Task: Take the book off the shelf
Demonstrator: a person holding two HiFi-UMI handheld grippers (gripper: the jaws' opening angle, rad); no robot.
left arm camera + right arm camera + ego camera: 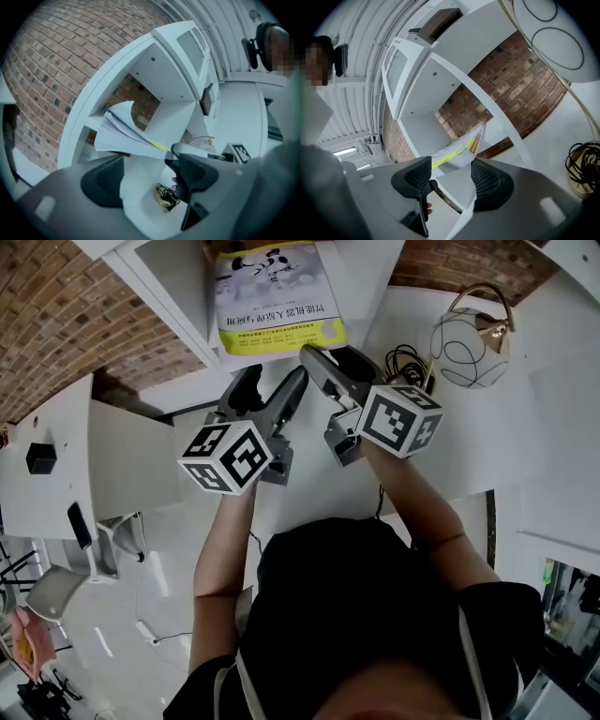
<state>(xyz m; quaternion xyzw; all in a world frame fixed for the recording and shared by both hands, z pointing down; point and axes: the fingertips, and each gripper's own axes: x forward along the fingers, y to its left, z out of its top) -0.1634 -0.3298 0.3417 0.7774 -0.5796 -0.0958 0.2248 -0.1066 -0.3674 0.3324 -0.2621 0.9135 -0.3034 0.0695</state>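
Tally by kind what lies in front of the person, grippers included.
book: 1
grippers: 2 (left gripper, right gripper)
round white ornament with gold handle: 1
black cable bundle: 1
Total: 5

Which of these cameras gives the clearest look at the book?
The head view: the book lies cover-up, most of its front with the yellow band visible. The left gripper view shows only its fanned page edges; the right gripper view catches just a thin slice of pages and yellow cover.
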